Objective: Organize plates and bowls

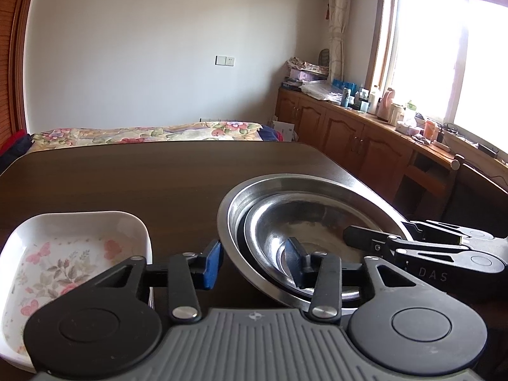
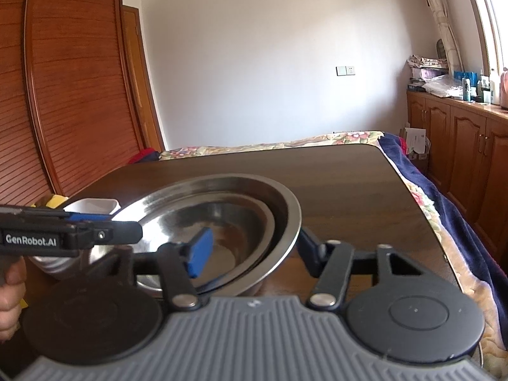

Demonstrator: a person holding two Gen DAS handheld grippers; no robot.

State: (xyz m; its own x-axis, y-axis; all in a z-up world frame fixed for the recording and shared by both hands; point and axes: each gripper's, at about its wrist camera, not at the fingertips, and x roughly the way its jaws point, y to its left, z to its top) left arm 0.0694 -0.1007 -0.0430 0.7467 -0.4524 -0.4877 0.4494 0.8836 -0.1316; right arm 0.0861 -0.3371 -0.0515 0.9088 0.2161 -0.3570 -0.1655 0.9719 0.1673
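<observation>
A large round stainless-steel bowl (image 1: 317,190) sits on the dark wooden table (image 1: 127,174) with a smaller steel bowl (image 1: 285,222) nested inside. The left gripper (image 1: 254,262) straddles the big bowl's near-left rim, the right gripper (image 2: 250,249) its right rim — whether the pads press, I cannot tell. A white floral rectangular dish (image 1: 70,254) lies just left of the big bowl.

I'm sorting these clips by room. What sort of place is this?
Probably a bedroom in a home: a bed with a floral bedspread, a louvred wooden wardrobe, and a cluttered sideboard below the window.
</observation>
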